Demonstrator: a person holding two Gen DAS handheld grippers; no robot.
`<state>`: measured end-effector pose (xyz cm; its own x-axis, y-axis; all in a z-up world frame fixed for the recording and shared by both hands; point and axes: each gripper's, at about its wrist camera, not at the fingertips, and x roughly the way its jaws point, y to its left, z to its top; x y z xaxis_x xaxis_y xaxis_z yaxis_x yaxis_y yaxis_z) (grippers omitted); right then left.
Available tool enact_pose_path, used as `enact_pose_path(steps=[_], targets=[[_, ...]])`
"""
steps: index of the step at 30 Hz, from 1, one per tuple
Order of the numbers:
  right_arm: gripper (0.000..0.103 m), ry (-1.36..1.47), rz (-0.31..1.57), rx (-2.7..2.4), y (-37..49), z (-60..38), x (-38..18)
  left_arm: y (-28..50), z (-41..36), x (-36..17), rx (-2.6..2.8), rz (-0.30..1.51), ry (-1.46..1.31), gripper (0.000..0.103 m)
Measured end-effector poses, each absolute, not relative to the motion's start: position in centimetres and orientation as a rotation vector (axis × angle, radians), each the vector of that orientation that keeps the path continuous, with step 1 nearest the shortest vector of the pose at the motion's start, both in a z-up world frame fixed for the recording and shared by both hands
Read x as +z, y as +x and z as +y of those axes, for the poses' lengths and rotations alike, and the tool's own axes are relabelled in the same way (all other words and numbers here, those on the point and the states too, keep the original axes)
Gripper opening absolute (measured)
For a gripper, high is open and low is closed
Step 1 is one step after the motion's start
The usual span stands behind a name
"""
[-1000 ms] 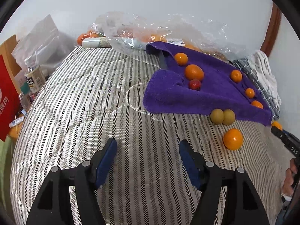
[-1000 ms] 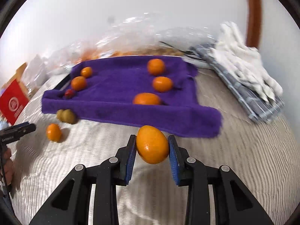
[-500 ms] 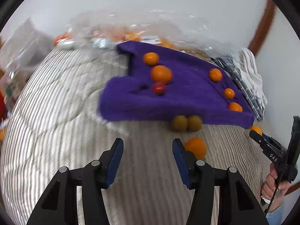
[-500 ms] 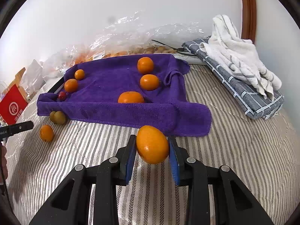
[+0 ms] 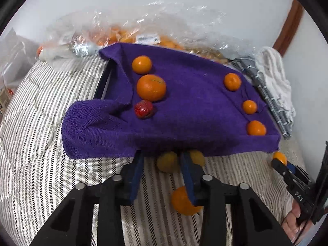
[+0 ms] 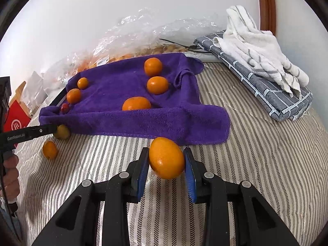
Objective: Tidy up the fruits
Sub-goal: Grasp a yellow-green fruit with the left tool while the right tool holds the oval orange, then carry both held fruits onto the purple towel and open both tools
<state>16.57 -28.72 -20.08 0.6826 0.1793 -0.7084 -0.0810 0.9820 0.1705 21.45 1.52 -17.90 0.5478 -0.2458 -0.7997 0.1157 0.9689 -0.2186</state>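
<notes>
An orange [image 6: 166,161] is being held clamped between the pads of the right gripper [image 6: 166,165], just short of the near edge of the purple towel [image 6: 127,94], long axis tilted up to the left. The jaws of the left gripper [image 5: 162,164] have just been closing around the left of two greenish-yellow fruits [image 5: 167,161], which are lying directly ahead against the towel's near edge; whether the pads are already being pressed on it cannot be told. A loose orange [image 5: 183,202] is lying nearer, under the right finger.
</notes>
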Motion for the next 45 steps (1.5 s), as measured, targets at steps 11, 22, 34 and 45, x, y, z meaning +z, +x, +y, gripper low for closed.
enact_pose_path(steps=[11,22,34,45], targets=[[0.033,0.125,0.812,0.151,16.8,-28.8,-20.2,21.1,0.2,-18.4,-0.262,0.984,-0.122,0.025],[0.033,0.121,0.803,0.161,16.7,-28.7,-20.0,20.3,2.0,-16.4,-0.256,0.929,-0.169,0.025],[0.033,0.103,0.807,0.158,15.9,-28.2,-18.3,17.9,3.3,-12.9,-0.235,0.851,-0.179,0.025],[0.033,0.033,0.77,0.148,16.0,-26.5,-13.7,16.9,3.5,-11.1,-0.202,0.841,-0.2,0.025]])
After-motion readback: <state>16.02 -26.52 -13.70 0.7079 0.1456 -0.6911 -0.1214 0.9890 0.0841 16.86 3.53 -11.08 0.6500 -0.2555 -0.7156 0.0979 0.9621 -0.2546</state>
